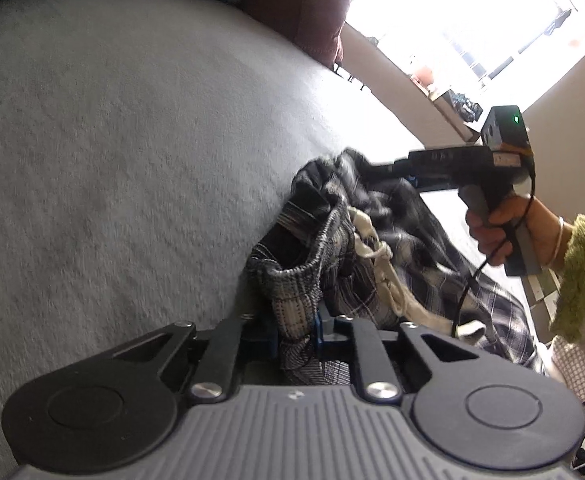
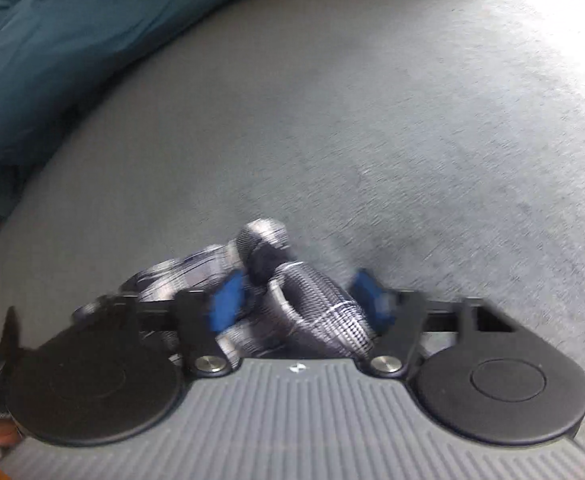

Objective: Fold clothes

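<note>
Left wrist view: we're pinching plaid shorts (image 1: pixel 344 248) waistband in both jaws, bunched over bed (image 1: pixel 132 128); spreading flat next.

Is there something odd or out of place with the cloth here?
The plaid garment is bunched, not flat: it hangs crumpled between the left claw and the right claw. Its white drawstring dangles loose, in a knot. No damage shows on the grey surface.
</note>
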The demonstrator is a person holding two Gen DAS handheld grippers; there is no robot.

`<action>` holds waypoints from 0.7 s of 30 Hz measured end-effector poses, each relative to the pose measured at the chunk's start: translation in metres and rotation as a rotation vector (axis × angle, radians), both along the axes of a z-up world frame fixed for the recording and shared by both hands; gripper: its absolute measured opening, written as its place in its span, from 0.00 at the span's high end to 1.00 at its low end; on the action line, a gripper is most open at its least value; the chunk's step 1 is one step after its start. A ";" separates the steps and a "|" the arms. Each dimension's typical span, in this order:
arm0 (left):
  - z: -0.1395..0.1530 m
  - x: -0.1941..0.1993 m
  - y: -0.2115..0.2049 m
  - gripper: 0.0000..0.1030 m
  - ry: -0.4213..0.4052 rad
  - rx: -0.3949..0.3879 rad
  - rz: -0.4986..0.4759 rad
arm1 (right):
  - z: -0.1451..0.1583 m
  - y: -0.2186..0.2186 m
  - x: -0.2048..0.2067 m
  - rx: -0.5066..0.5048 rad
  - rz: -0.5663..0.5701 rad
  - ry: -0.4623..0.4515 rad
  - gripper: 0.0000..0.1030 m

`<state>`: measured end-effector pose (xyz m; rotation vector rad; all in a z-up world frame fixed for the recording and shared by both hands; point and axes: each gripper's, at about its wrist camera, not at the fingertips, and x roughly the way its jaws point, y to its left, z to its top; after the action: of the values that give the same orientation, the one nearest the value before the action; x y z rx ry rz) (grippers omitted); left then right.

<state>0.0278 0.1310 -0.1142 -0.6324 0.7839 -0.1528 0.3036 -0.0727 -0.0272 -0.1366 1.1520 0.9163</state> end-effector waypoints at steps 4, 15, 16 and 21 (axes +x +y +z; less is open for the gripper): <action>0.006 0.005 0.005 0.88 -0.057 0.027 0.036 | 0.014 0.010 -0.017 -0.022 0.027 -0.103 0.87; 0.049 0.065 0.071 0.89 -0.163 0.158 0.185 | 0.082 0.040 0.012 0.108 -0.085 -0.398 0.89; 0.053 0.073 0.078 0.89 -0.165 0.175 0.198 | 0.084 0.047 0.017 0.114 -0.088 -0.413 0.89; 0.073 0.112 0.115 0.89 -0.174 0.266 0.259 | 0.103 0.090 0.047 0.163 -0.100 -0.477 0.89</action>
<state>0.1394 0.2462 -0.0412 -0.4560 0.5368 0.1308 0.3505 0.0169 0.0755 -0.1532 0.6344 0.8279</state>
